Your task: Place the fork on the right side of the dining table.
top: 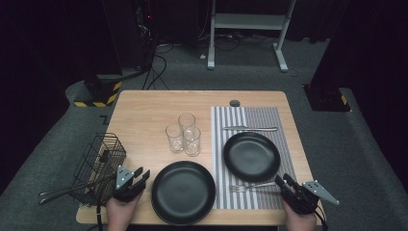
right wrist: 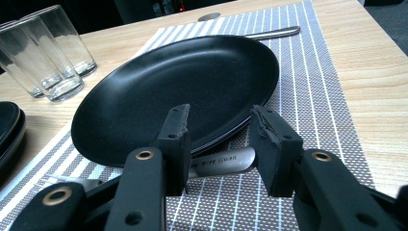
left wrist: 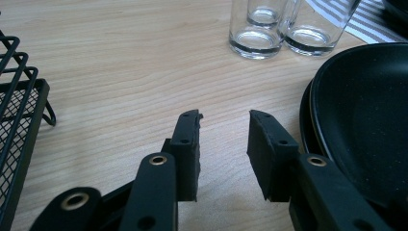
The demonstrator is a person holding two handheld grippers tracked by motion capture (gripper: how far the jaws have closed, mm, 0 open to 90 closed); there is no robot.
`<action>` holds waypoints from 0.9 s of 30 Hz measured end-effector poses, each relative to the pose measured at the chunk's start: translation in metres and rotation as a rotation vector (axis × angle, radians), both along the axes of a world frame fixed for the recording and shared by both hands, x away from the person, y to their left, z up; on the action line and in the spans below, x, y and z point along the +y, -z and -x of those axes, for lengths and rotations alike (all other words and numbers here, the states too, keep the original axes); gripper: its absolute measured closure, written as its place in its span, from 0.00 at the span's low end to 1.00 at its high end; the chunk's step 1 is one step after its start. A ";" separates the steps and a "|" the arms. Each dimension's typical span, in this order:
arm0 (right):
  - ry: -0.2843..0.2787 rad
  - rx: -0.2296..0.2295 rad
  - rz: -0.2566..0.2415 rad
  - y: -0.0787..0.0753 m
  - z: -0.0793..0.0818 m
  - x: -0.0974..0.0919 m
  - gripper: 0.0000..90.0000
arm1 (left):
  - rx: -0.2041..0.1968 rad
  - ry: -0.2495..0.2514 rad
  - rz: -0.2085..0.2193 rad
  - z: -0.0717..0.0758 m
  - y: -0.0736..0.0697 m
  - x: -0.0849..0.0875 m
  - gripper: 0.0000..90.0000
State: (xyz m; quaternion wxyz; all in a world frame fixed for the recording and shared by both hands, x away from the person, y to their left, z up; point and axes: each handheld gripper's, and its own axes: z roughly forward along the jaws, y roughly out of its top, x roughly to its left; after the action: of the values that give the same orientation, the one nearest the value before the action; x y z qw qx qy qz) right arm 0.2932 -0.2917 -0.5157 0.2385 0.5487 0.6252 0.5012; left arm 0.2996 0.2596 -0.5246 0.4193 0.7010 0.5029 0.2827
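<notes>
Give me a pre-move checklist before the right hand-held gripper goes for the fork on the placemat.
1. Right hand-held gripper empty, jaws apart: ok.
2. Fork flat on placemat, near side of plate: ok.
3. Jaws lined up over fork handle: ok in the right gripper view.
4. Fork clear of plate rim: cannot tell, the rim overhangs it.
5. Left hand-held gripper empty, beside the other plate: ok.
6. Glasses away from the path: ok.

Silver fork [right wrist: 219, 162] flat on striped placemat [right wrist: 308, 72], beside black plate [right wrist: 178, 91]
</notes>
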 end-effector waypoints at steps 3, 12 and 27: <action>0.002 0.000 0.002 0.000 -0.001 -0.001 0.66 | -0.001 0.000 0.000 0.000 0.000 0.000 0.72; 0.009 0.000 0.003 0.000 0.000 -0.001 0.66 | -0.001 0.001 -0.001 0.000 0.000 0.000 0.72; -0.009 -0.019 0.023 -0.004 0.000 0.003 0.66 | -0.001 0.000 -0.001 0.000 0.000 0.000 0.72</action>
State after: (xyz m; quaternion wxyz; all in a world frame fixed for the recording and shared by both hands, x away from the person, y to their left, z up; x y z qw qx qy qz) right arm 0.2935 -0.2883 -0.5121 0.2486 0.5383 0.6310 0.5002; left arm 0.2991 0.2594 -0.5245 0.4192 0.7011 0.5023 0.2834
